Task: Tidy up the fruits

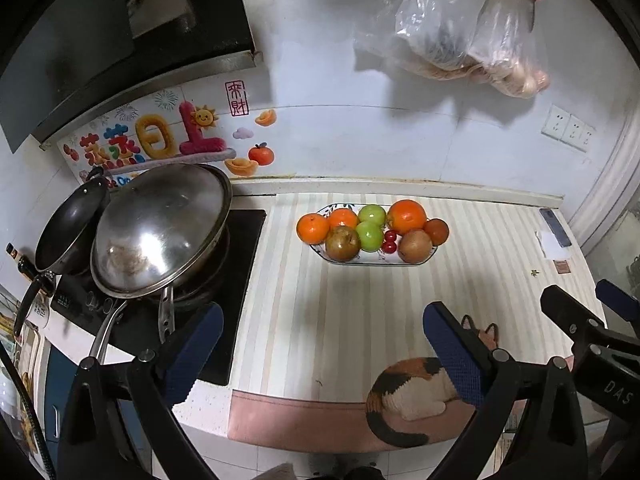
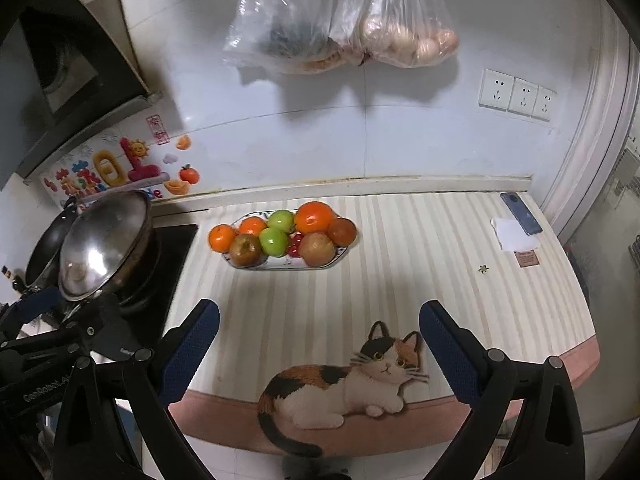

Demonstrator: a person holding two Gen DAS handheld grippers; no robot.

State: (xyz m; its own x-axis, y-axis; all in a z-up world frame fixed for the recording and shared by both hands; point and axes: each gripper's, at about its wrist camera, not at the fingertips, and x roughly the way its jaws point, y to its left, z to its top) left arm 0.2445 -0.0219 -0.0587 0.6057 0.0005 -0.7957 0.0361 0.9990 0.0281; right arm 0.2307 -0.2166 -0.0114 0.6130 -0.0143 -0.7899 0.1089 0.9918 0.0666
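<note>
Both sets of jaws stand wide with nothing between them. Left gripper [image 1: 322,344] hangs over the striped mat [image 1: 320,312] on the desk, blue pads apart, one near the stove edge, the other over the printed cat [image 1: 408,392]. Right gripper [image 2: 320,340] likewise spread, hovering above the same mat with the cat picture [image 2: 340,384] between and below its pads. Each gripper shows at the edge of the other's view, so they sit side by side, apart.

Fruit is all on one long white plate [image 1: 340,260] at the back of the mat, near the wall, well ahead of both grippers. On it: a large orange [image 1: 407,216] at the rear, two smaller oranges [image 1: 312,229] on the left end, two green apples [image 1: 370,236] in the middle, small red cherries [image 1: 389,241] just beside them, two brownish round fruits [image 1: 343,243] in the front row, and a dark red-orange fruit [image 1: 437,231] at the right end. Fruits touch each other.

Left of the mat: black stove [image 1: 240,280] with a lidded steel wok [image 1: 160,232] and a dark pan [image 1: 72,236] leaning behind it. Far right of the desk: a phone [image 2: 521,213] on white paper [image 2: 514,238]. Plastic bags [image 2: 340,28] hang on the wall above; sockets [image 2: 518,94] to the right.
</note>
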